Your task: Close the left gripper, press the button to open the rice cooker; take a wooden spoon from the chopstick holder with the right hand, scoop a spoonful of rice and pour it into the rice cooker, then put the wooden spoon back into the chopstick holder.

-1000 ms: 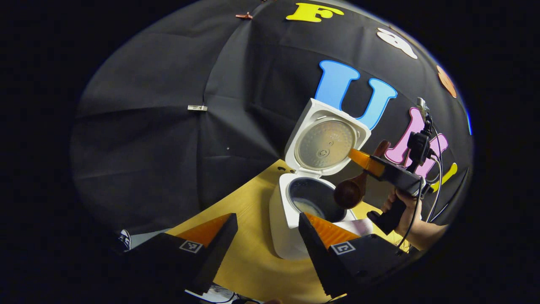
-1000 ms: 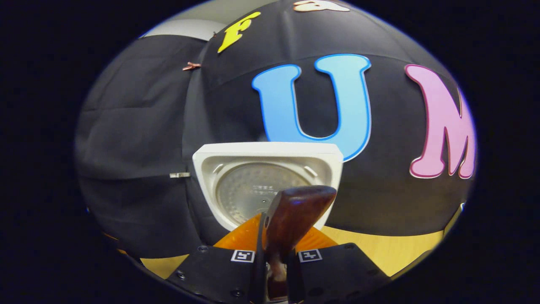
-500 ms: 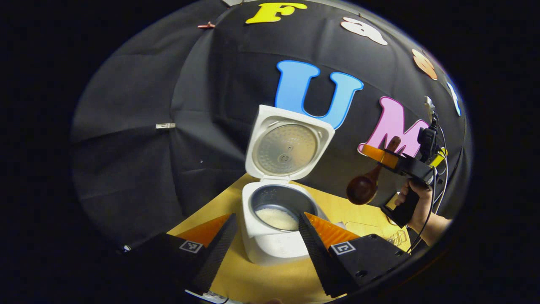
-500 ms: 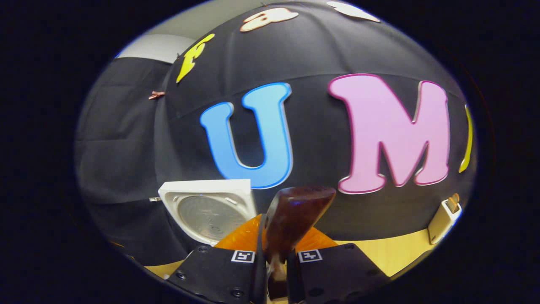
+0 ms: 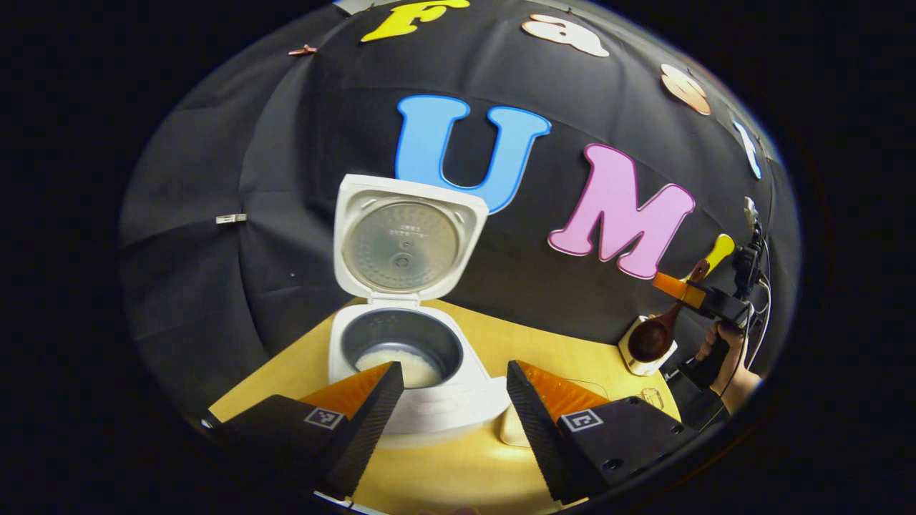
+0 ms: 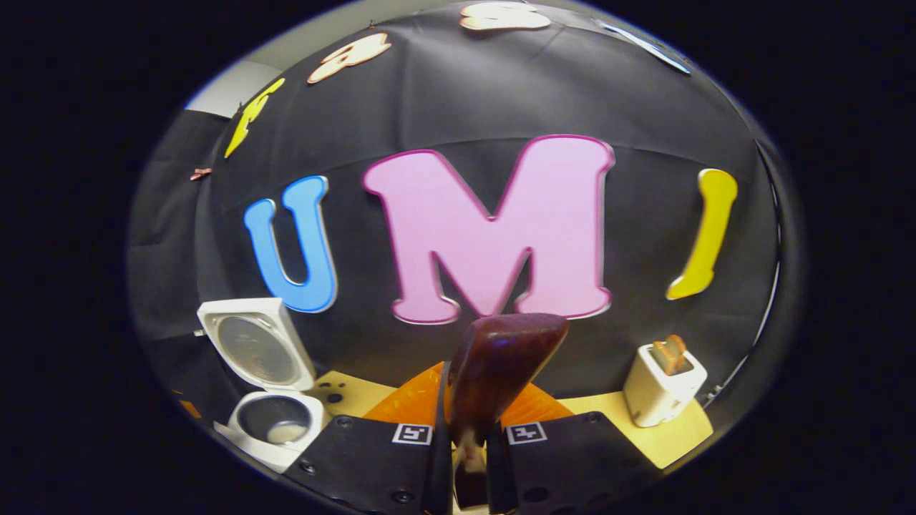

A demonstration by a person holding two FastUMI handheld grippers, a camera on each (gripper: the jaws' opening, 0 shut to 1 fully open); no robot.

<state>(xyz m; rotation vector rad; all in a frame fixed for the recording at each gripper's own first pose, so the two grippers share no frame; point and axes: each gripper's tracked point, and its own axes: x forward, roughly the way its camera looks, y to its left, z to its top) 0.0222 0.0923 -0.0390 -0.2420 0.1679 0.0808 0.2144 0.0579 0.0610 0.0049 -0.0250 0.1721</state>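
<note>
Your right hand-held gripper [image 6: 469, 429] is clamped on the wooden spoon [image 6: 494, 372], w/ the chopstick holder [image 6: 662, 390] at 2 o'clock. Left hand-held gripper [image 5: 454, 400]: jaws apart, empty. Rice cooker [image 5: 408, 357] open, rice inside. Remaining step: return spoon to holder.

Rice cooker [image 5: 422, 390] — white, square-bodied, standing on the yellow tabletop [image 5: 458, 472]. Its lid [image 5: 404, 243] is raised fully upright on the rear hinge, the round metal inner plate facing forward. The dark inner pot [image 5: 401, 343] is exposed, with a patch of white rice [image 5: 397, 361] at its bottom.

Wooden spoon [image 6: 494, 372] — dark brown, glossy. Its handle is clamped between the fingers of the right hand-held gripper [image 6: 469, 436]; in the left gripper view its round bowl hangs directly above the chopstick holder [image 6: 662, 386], a white, box-shaped container near the tabletop's far right.
</note>
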